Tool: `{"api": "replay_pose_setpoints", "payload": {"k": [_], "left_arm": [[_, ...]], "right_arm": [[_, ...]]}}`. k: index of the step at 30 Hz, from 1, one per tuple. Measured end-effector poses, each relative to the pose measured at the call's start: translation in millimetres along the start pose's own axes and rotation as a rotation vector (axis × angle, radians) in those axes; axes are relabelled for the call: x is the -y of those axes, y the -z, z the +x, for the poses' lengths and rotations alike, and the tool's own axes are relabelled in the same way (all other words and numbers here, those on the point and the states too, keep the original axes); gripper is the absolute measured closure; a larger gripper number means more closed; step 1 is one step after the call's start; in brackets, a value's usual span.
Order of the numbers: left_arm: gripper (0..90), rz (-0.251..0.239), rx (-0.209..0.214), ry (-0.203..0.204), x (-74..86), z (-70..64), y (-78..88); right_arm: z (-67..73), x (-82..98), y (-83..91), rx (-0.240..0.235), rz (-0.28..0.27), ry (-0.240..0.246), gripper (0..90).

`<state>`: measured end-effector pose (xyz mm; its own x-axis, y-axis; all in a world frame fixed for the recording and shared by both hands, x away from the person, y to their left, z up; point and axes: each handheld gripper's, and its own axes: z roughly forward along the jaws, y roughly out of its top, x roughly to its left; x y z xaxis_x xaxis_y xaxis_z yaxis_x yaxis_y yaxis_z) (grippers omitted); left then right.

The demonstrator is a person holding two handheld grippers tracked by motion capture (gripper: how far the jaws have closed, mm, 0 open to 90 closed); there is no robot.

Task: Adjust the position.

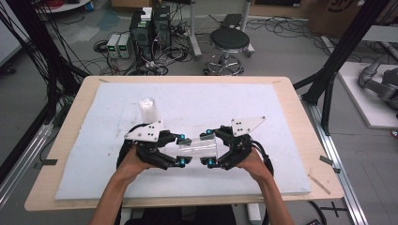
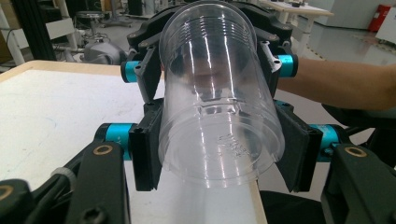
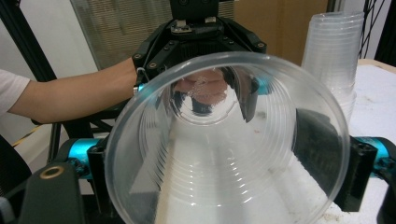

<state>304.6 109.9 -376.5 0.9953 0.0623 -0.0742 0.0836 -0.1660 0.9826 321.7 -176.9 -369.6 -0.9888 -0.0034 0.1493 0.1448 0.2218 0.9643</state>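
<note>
A clear plastic cup [image 1: 196, 147] lies on its side just above the white foam pad [image 1: 244, 101], held between both grippers. My left gripper [image 1: 182, 150] is shut on its base end; in the left gripper view the jaws of the left gripper [image 2: 222, 154] clamp the cup [image 2: 219, 107] on both sides. My right gripper [image 1: 209, 149] is shut on the rim end. In the right gripper view the cup's open mouth [image 3: 224, 154] faces the camera between the jaws of the right gripper [image 3: 229, 172]. A stack of clear cups [image 1: 149, 110] stands upright behind my left gripper.
The foam pad covers most of the wooden table [image 1: 300, 117]. The cup stack [image 3: 334, 51] rises at the right of the right gripper view. Beyond the table's far edge are a black stool [image 1: 228, 40] and computer boxes [image 1: 149, 28] with cables on the floor.
</note>
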Motion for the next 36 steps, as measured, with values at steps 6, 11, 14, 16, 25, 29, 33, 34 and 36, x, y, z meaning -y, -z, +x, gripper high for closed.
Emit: {"api": "replay_pose_setpoints", "payload": {"k": [6,11,14,16,25,29,33,34,36], "left_arm": [[41.7,-0.007,0.003,-0.003,-0.5,-0.1,0.9],[41.7,-0.007,0.007,-0.003,-0.4,-0.3,0.7],[41.7,-0.006,0.009,-0.004,-0.4,-0.1,0.7],[41.7,-0.006,0.009,0.002,-0.3,-0.4,0.5],[41.7,0.001,0.01,0.0,0.0,0.0,0.7],[41.6,0.002,0.011,0.0,0.1,0.0,0.3],[41.6,0.005,0.011,-0.001,0.3,0.2,0.0],[41.7,0.005,0.011,-0.001,0.3,0.2,0.0],[41.7,0.006,0.01,0.001,0.3,0.1,0.1]], "right_arm": [[0.4,0.4,0.4,-0.007,-0.005,-0.01,20.2],[-0.3,0.2,0.3,-0.008,-0.017,-0.003,22.7],[-0.1,0.2,0.3,-0.01,-0.019,-0.009,23.0],[-0.1,0.2,0.3,-0.011,-0.018,-0.007,23.6],[-0.1,-0.2,-0.1,-0.024,-0.034,0.006,27.8],[0.2,-0.4,0.2,-0.022,-0.039,0.006,28.2],[0.7,-0.6,0.9,-0.024,-0.042,-0.003,28.6],[0.6,-0.6,0.7,-0.025,-0.045,-0.001,28.6],[0.5,-0.5,0.6,-0.024,-0.045,-0.003,28.8]]}}
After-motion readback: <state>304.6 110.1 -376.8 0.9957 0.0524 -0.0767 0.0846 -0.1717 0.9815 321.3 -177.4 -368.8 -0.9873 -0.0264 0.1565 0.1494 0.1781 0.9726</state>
